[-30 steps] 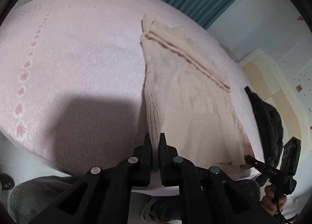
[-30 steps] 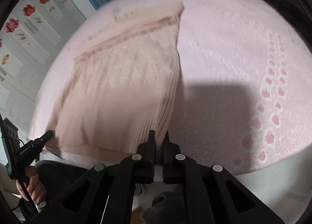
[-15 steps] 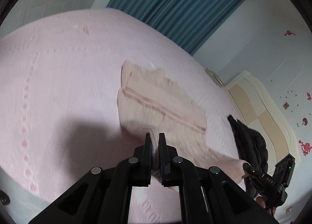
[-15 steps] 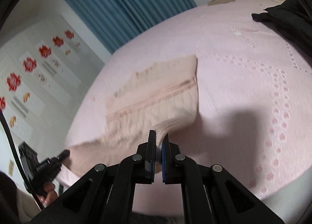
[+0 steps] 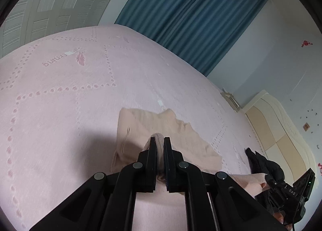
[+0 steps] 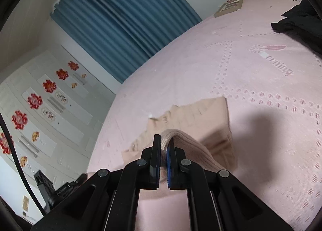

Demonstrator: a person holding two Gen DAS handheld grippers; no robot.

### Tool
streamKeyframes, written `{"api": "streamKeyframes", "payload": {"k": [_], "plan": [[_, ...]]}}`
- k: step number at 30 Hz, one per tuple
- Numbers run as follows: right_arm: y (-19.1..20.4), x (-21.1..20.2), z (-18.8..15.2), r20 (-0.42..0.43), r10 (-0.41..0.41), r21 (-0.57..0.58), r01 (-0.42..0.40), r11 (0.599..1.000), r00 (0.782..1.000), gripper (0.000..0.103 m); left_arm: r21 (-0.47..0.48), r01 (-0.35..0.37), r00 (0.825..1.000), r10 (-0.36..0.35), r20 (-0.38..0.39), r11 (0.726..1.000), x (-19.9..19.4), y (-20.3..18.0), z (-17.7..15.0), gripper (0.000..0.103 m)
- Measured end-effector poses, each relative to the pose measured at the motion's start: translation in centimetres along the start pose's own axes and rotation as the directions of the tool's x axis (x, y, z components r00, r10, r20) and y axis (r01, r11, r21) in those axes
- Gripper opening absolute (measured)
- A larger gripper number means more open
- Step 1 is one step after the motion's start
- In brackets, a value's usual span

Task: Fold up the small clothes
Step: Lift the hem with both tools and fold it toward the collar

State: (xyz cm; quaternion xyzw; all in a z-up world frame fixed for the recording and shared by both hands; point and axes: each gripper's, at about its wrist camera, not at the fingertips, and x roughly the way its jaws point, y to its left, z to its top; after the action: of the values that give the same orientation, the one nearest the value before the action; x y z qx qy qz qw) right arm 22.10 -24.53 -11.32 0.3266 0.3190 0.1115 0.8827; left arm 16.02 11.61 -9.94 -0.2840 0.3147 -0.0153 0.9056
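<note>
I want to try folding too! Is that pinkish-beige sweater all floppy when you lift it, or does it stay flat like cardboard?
Probably floppy: the sweater bunches between the left gripper and right gripper, and sags down to the bed. It likely isn't slippery, since the ribbed knit sits pinched at both grips. It looks light, though that's a guess.

Sweater (image 5: 161, 128) hem now lifted, half-folded

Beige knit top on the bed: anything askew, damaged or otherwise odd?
No damage visible. The beige knit top is mid-fold: left tool and right tool each pinch its near edge, lifted over the part lying on the pink bedspread. A black garment lies apart, not in the way.
</note>
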Motion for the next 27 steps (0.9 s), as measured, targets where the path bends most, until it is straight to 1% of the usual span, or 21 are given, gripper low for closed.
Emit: {"api": "streamKeyframes", "payload": {"k": [8,11,18,20,23,25,27], "plan": [[-0.1,5.2,1.6,-0.014,-0.057,-0.076,0.056,0.996,0.998,0.005,0.066,-0.075,0.997,0.075,0.014,0.995,4.3,-0.8,1.0,0.007],[-0.3,6.7,2.1,-0.011,-0.077,-0.093,0.075,0.993,0.997,0.005,0.082,-0.092,0.996,0.091,0.016,0.992,5.4,-1.1,1.2,0.007],[-1.6,9.2,2.8,-0.010,-0.075,-0.054,0.074,0.996,0.997,0.005,0.110,-0.111,0.994,0.108,0.031,0.988,7.7,-1.5,1.8,0.007],[-2.1,10.0,3.2,-0.009,-0.072,-0.031,0.072,0.997,0.997,0.005,0.106,-0.110,0.994,0.107,0.030,0.988,8.5,-1.4,2.1,0.007],[-2.4,11.1,3.9,-0.003,-0.063,-0.004,0.063,0.998,0.998,0.005,0.075,-0.102,0.995,0.101,0.018,0.992,10.0,-0.9,2.8,0.007],[-2.4,12.0,4.5,0.000,-0.062,-0.001,0.062,0.998,0.998,0.005,0.045,-0.095,0.995,0.095,0.006,0.994,11.2,-0.6,3.4,0.007],[-2.4,13.4,5.2,-0.002,-0.076,-0.015,0.076,0.997,0.997,0.005,0.035,-0.093,0.996,0.093,0.000,0.995,12.3,-0.6,4.0,0.007]]}}
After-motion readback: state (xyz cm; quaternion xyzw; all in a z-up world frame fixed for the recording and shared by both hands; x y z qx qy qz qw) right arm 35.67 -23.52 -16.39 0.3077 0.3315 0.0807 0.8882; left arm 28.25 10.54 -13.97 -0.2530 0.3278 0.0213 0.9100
